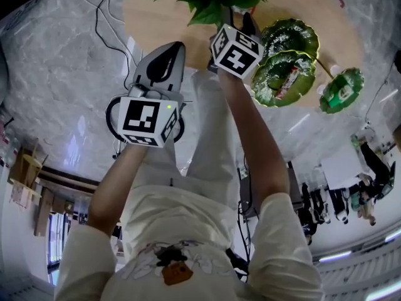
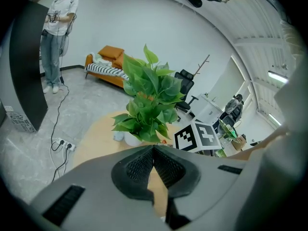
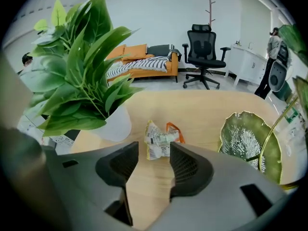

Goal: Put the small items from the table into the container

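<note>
The left hand-held gripper (image 2: pixel 154 153) is clenched on nothing. The right hand-held gripper (image 3: pixel 154 153) gapes wide over the counter (image 3: pixel 211 109), with a crumpled packet (image 3: pixel 160 139) lying just past its tips. Plant (image 3: pixel 82 76) leaves crowd its left, and a green dish (image 3: pixel 243 138) sits to the right. Closing too early could pinch only the packet's edge, and it would slip free.

An office was suggested by an orange sofa (image 3: pixel 144 64) seen at twelve o'clock and a desk chair (image 3: pixel 204 52) at one, beyond the table (image 3: pixel 207 112).
</note>
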{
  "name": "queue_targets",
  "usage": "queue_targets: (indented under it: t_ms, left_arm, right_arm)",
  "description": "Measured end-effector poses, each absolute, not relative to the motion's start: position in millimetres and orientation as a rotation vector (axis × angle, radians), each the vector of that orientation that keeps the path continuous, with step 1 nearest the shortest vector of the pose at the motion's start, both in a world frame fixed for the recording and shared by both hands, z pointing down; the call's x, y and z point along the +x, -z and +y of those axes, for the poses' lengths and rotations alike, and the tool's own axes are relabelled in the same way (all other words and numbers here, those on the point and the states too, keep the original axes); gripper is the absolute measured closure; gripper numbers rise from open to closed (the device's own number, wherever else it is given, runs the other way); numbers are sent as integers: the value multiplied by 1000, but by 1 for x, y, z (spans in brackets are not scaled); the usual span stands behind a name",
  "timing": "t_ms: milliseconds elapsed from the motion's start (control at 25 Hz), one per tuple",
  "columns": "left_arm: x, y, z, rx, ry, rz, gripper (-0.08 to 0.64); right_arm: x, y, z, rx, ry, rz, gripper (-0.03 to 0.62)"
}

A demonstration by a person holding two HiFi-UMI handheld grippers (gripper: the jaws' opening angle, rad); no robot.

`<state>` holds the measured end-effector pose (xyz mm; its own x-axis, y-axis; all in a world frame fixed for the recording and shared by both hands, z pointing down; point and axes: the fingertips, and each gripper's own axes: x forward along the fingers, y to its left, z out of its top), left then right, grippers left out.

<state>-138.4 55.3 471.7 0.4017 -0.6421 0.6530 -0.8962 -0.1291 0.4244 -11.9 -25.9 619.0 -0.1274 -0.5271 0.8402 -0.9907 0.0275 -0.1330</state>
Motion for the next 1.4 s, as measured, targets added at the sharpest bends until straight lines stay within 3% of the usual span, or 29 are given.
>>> queue_targets:
  t_ms: [840, 1000, 1400]
  left_arm:
    - [-118, -507, 48, 1824, -435, -1335, 552]
    - [-120, -509, 49, 1824, -443, -1329, 552]
    - [-115, -502, 55, 1835, -437, -1321, 552]
  right_arm:
    - [-1, -634, -34, 1512, -987, -1732, 408]
    - [-2, -636, -37, 1507, -985, -1722, 459]
    - [0, -633, -29, 1503, -1007, -1683, 517]
